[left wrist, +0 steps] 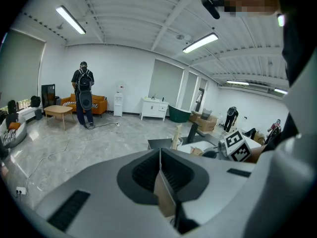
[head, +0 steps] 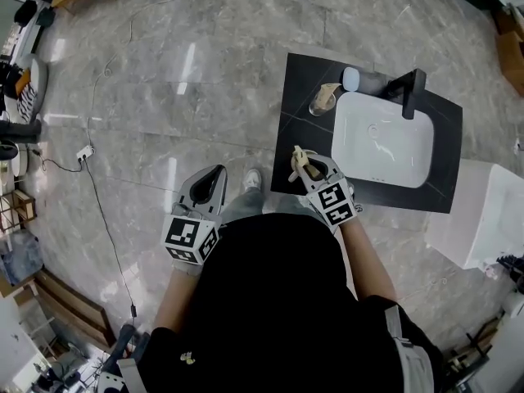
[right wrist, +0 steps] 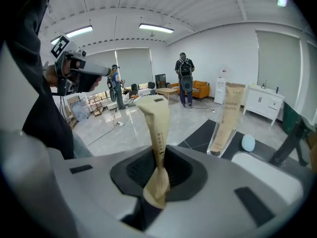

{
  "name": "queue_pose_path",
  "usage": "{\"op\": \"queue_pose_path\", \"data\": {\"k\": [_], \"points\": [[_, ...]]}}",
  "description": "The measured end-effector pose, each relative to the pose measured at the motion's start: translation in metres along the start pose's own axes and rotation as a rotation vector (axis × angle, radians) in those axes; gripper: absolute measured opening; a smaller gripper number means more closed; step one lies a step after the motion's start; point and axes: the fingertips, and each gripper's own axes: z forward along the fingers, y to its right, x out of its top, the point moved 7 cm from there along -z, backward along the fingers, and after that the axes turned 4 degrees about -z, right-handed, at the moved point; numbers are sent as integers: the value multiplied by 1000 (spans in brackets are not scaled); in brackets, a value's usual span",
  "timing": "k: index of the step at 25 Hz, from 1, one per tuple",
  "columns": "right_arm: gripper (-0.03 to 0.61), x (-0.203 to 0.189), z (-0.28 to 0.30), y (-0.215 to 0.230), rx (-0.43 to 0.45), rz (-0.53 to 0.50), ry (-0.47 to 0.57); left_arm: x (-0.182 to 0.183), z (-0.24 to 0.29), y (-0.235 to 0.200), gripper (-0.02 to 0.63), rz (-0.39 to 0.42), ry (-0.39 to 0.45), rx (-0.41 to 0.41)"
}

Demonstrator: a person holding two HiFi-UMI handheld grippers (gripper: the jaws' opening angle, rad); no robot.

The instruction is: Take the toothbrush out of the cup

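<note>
My right gripper (head: 304, 167) is shut on a toothbrush in a tan paper wrapper (right wrist: 156, 125), which sticks up from between the jaws (head: 298, 159). It hangs over the near left corner of the black counter (head: 299, 76). Beyond it, a clear glass cup (head: 322, 101) stands on the counter left of the basin, with another tan paper packet (right wrist: 230, 110) upright in it. My left gripper (head: 210, 187) is shut with nothing in it, held over the floor to the left. In the left gripper view its jaws (left wrist: 159, 175) meet edge to edge.
A white basin (head: 383, 144) is set into the counter, with a black tap (head: 412, 91) behind it and a pale blue rounded object (head: 350, 78) near the cup. A white cabinet (head: 483, 215) stands to the right. People stand far off in the room (right wrist: 185, 78).
</note>
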Motion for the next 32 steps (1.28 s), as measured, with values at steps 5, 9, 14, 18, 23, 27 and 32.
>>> {"op": "queue_pose_path", "data": {"k": [5, 9, 14, 18, 23, 27, 32], "points": [[55, 16, -23, 10, -37, 88, 62, 9, 10, 2, 29, 15, 19, -45], [55, 33, -46, 17, -83, 129, 116, 16, 18, 5, 28, 29, 32, -86], [55, 51, -74, 26, -137, 179, 186, 24, 28, 6, 28, 36, 56, -136], [55, 60, -96, 29, -192, 227, 248, 27, 33, 7, 29, 42, 62, -168], [54, 63, -119, 31, -261, 243, 292, 30, 40, 10, 29, 56, 57, -209], [55, 60, -130, 29, -312, 261, 302, 33, 46, 11, 29, 68, 59, -244], [55, 50, -146, 22, -375, 293, 313, 31, 58, 14, 29, 79, 37, -292]]}}
